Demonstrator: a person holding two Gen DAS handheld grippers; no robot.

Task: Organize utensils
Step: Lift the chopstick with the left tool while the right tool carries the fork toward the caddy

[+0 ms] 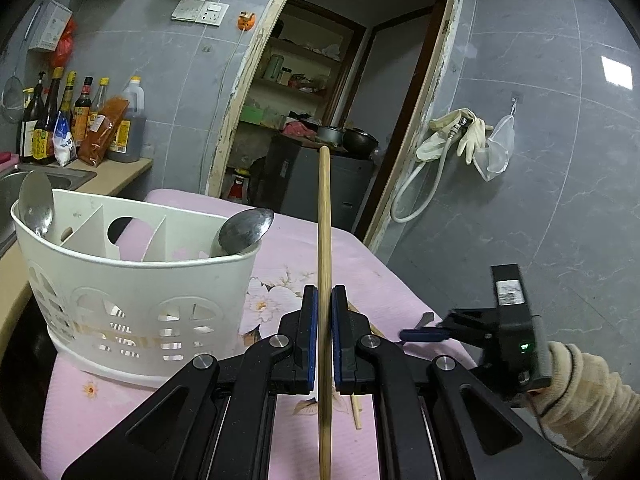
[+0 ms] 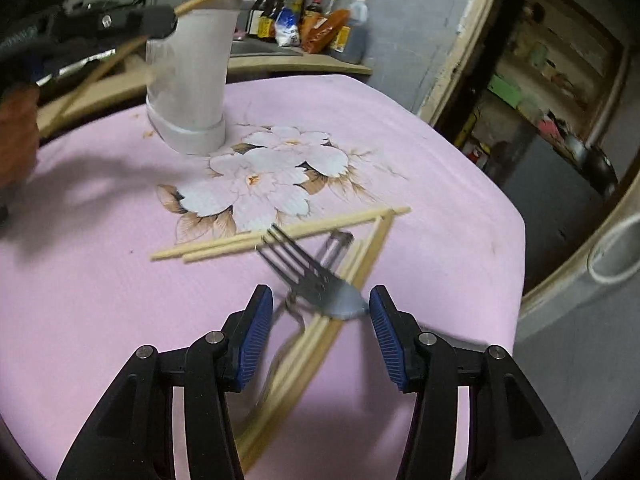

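Clamping one upright chopstick (image 1: 324, 240) between left gripper (image 1: 324, 300) fingers, just right of the white utensil caddy (image 1: 140, 280) holding two spoons (image 1: 244, 232) on the pink bench (image 1: 340, 248). From the right wrist: right gripper (image 2: 320, 308) fingers apart around a blurred fork (image 2: 304, 268), atop loose chopsticks (image 2: 280, 236), well in front of the caddy.

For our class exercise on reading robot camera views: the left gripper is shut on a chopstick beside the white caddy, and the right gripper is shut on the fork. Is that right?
Not quite. The right gripper is open: in the right wrist view its jaws stand wide apart around the fork, which looks blurred. The rest holds: the left gripper is shut on a chopstick beside the white caddy.
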